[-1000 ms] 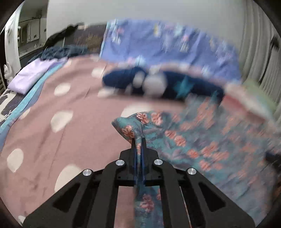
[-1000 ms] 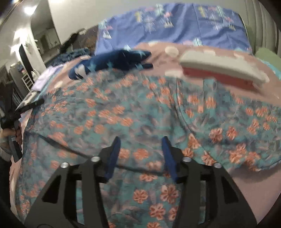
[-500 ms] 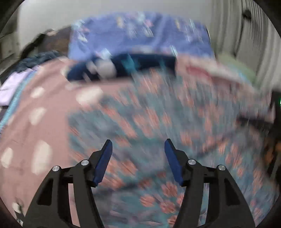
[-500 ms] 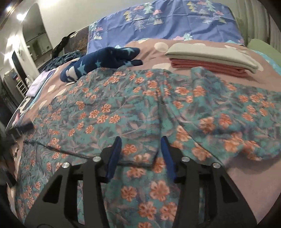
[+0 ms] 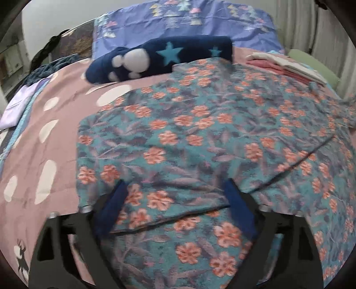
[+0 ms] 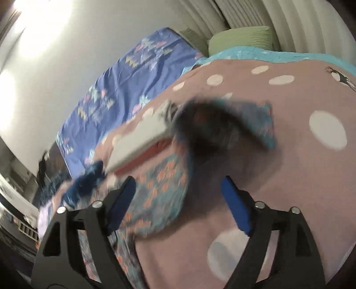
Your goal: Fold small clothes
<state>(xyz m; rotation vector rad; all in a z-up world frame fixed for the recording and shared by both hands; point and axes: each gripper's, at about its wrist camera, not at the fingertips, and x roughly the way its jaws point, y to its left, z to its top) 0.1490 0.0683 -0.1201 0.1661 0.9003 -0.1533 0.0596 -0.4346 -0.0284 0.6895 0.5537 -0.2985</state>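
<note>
A teal garment with orange flowers (image 5: pixel 200 137) lies spread on the pink dotted bedspread (image 5: pixel 55 124), with one layer folded over another near me. My left gripper (image 5: pixel 175 195) is open and empty, its blue pads just above the folded edge. My right gripper (image 6: pixel 178 191) is open and empty, tilted, over the garment's right edge (image 6: pixel 164 184) and the bare bedspread (image 6: pixel 289 166). The right wrist view is blurred.
A navy star-patterned blanket roll (image 5: pixel 160 60) lies at the back. A stack of folded clothes, white on red (image 5: pixel 287 66), sits at the back right, also in the right wrist view (image 6: pixel 142 142). A blue patterned pillow (image 5: pixel 189 20) and a green cushion (image 6: pixel 240 37) lie beyond.
My left gripper let go of the garment corner, opened and swung over the spread garment. My right gripper moved right and tilted, now over the garment's edge and bare bedspread.
</note>
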